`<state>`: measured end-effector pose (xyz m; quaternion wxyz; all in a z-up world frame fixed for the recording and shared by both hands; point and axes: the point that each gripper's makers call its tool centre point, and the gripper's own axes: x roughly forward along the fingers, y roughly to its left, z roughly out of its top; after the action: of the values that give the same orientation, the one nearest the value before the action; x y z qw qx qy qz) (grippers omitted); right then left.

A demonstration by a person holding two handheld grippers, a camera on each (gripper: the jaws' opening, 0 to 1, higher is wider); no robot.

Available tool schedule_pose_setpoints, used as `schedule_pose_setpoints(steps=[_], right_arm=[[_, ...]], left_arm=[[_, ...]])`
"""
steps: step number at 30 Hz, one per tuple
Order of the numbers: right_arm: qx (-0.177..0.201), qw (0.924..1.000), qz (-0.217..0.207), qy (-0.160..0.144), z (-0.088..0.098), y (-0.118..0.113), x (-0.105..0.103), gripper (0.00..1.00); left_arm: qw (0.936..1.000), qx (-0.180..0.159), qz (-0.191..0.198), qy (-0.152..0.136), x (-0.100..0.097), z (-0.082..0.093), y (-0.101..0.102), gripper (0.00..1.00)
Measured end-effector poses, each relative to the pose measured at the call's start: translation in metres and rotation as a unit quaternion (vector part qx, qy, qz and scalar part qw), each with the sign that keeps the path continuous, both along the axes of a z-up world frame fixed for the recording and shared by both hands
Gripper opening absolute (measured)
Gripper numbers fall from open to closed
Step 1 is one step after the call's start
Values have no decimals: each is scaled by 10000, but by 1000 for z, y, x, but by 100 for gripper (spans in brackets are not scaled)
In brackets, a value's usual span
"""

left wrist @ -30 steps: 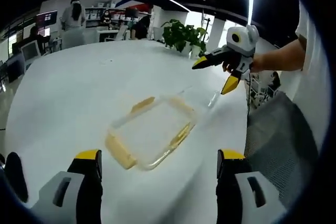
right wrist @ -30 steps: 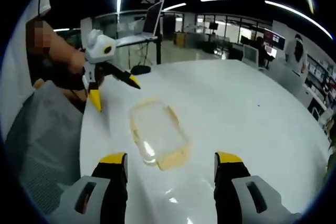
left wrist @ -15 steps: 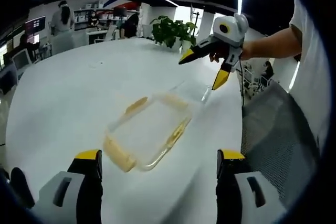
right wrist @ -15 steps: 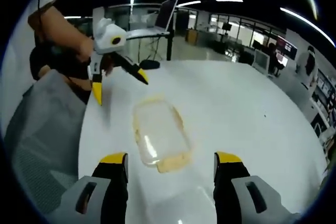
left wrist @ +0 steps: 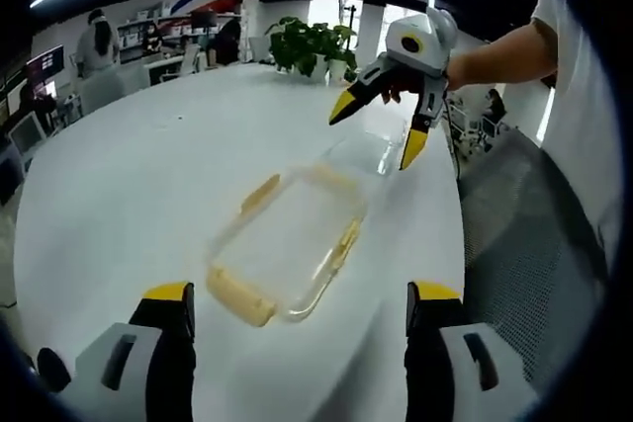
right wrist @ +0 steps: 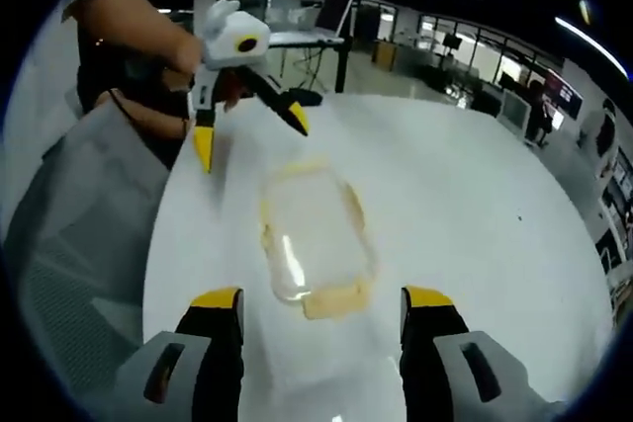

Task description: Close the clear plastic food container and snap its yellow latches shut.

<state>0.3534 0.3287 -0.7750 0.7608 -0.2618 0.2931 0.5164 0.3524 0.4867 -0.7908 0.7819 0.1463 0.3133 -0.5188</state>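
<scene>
A clear plastic food container [left wrist: 287, 244] lies on the white table [left wrist: 119, 185], with yellow latches [left wrist: 240, 295] at its near end and along its sides. A clear glinting piece [left wrist: 361, 150] shows at its far end; whether it is the lid I cannot tell. My left gripper [left wrist: 300, 294] stands open at the near end. My right gripper [left wrist: 381, 126] hangs open above the far end, held by a hand. In the right gripper view the container [right wrist: 312, 234] lies between my open right gripper [right wrist: 321, 295] and the open left gripper [right wrist: 249, 140].
A grey mesh chair [left wrist: 524, 244] stands at the table's edge beside the person, seen also in the right gripper view as a chair [right wrist: 69, 224]. Potted plants [left wrist: 307, 46] sit at the table's far side. People [left wrist: 94, 32] and desks fill the background.
Both views have drawn nearer to the container. The right gripper has come lower over its far end, and the left gripper looms larger in the right gripper view. The container has not moved.
</scene>
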Motion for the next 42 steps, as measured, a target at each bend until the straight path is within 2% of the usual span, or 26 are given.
schedule_pose_setpoints(steps=[4,9,12,20,25,33,42], right_arm=[[-94,9999,40,-19,-3,-1,6,62],[-282,9994,190,-114,-8,-4,10,61],[-410,9987,293,-66,-12,-5,10,59],[-629,9965,548,18,-24,-2,12,57],[-695,9955,645,81,-29,-1,11,56],[-865,9930,793,107,-36,3,13,55],[-1057,9897,935,246,-44,5,13,54]], left_arm=[[9999,88,-78,-1,2,-5,2,87],[9988,352,-348,-42,3,-15,2,85],[9985,387,-388,-73,5,-15,1,84],[9931,797,-828,-217,9,-29,2,81],[9908,952,-901,-323,16,-33,6,79],[9818,1358,-1237,-482,23,-40,11,75],[9748,1560,-1471,-614,33,-38,11,73]])
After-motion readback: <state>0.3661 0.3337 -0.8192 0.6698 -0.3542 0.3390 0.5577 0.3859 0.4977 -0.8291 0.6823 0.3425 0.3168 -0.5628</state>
